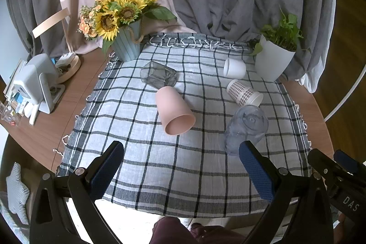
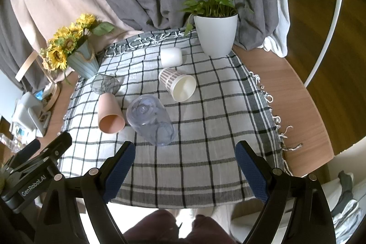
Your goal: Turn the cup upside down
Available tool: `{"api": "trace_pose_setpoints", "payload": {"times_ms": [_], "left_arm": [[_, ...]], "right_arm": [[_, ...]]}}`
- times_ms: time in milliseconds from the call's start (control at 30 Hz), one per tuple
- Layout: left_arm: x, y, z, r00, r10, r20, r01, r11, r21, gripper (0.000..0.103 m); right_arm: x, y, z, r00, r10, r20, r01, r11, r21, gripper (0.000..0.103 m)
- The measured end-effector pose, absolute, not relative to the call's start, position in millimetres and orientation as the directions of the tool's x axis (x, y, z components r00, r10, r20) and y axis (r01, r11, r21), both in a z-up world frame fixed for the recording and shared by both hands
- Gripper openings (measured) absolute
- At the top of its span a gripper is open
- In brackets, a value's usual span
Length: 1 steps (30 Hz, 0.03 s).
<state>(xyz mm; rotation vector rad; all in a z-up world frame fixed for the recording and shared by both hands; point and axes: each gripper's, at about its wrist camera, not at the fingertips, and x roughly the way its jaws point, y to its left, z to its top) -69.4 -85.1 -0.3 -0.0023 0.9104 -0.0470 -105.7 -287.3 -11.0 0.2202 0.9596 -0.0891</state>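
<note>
Both tools are hovering over the near edge of the counter (image 1: 75, 93), above a checked cloth (image 1: 173, 166). The left tool (image 1: 180, 166) is holding its blue pads spread wide with nothing between them, and the right tool (image 2: 185, 166) is likewise spread and gripping nothing. Five cups are lying on their sides on the cloth. A pink cup (image 1: 175, 110) is resting near the middle with its mouth facing the near edge. A clear plastic cup (image 2: 151, 120) is lying just beside it, toward the right edge. A checked paper cup (image 2: 177, 84) is sitting farther back, and a white cup (image 2: 171, 57) is lying near the far edge beside a white plant pot (image 2: 216, 34). A grey glass (image 1: 159, 77) is lying toward the far left corner, near a pot of sunflowers (image 1: 119, 22).
</note>
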Motion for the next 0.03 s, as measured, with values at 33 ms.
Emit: {"api": "trace_pose_setpoints", "payload": {"times_ms": [33], "left_arm": [[-69.7, -84.8, -0.5, 0.612, -0.042, -0.79, 0.039, 0.999, -0.023, 0.103]], "right_arm": [[-106.3, -287.3, -11.4, 0.572, 0.022, -0.82, 0.172, 0.974, 0.146, 0.089]]}}
